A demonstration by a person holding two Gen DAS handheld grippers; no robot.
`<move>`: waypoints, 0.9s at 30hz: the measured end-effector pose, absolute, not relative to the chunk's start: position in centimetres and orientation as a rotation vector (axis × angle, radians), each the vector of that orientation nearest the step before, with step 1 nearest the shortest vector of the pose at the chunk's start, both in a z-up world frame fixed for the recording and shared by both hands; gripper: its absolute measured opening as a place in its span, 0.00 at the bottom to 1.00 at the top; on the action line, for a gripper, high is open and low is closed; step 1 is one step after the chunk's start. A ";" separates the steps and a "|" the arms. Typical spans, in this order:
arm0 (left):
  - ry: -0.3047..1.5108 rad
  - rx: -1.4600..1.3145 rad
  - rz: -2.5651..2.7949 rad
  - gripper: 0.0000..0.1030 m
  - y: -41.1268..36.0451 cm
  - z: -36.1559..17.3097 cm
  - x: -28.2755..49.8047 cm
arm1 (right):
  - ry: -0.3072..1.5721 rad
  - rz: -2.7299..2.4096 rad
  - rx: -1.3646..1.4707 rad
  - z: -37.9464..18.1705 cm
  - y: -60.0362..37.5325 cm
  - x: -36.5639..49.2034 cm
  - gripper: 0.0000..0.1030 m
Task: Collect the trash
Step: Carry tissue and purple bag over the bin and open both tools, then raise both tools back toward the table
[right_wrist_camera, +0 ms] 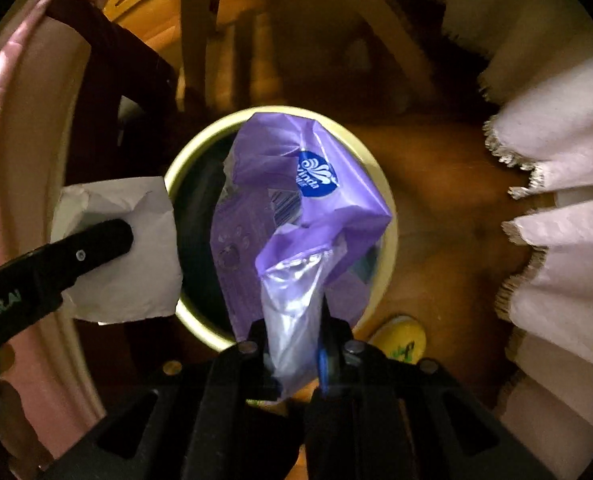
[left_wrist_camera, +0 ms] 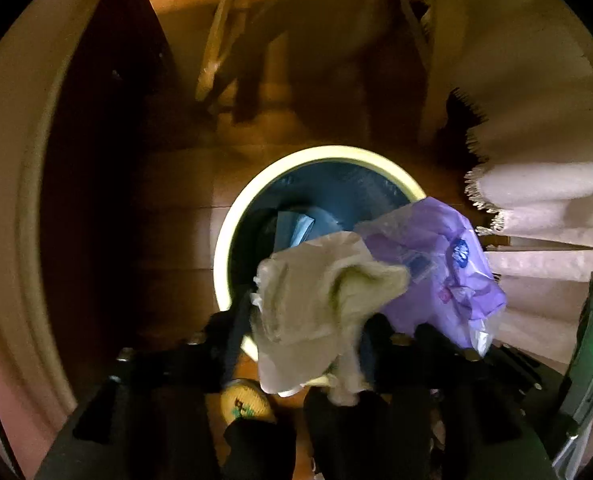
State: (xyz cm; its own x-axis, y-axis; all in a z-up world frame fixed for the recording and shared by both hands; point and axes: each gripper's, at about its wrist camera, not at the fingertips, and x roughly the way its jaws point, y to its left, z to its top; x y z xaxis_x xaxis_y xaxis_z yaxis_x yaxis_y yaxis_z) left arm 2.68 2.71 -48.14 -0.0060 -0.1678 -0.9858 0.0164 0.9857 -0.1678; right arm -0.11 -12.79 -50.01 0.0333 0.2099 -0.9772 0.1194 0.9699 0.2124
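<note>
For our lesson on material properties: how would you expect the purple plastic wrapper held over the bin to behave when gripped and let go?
The purple plastic wrapper is probably floppy: it hangs crumpled and folded from the right gripper, which pinches only its clear end. It seems light, since that small pinch holds it. Released, it would likely drop into the bin below, though it might drift.

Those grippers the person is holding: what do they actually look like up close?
Both are black plastic tools. The right gripper has angular black arms with round silver bolt heads and a blue pad on one finger. The left gripper has the same black build with metal bolts; seen from the right wrist camera, its rounded finger carries a small silver screw and greenish-white lettering.
</note>
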 end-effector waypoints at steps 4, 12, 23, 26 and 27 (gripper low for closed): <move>1.559 -0.096 -0.111 0.83 3.1 -50.3 3.4 | 1.516 0.070 0.265 -52.1 -13.0 1.4 0.57; 1.577 -0.065 -0.055 0.84 4.9 -50.4 3.0 | 1.488 0.040 0.292 -52.2 -13.3 1.9 0.63; 1.537 -0.036 -0.026 0.84 5.7 -40.9 1.2 | 1.443 0.023 0.325 -42.4 -14.0 0.5 0.63; 1.513 -0.035 -0.036 0.84 5.7 -36.6 0.8 | 1.415 0.020 0.336 -37.9 -14.3 -0.3 0.63; 1.507 -0.038 -0.043 0.83 5.8 -34.9 0.6 | 1.407 0.019 0.338 -36.6 -14.4 -0.5 0.63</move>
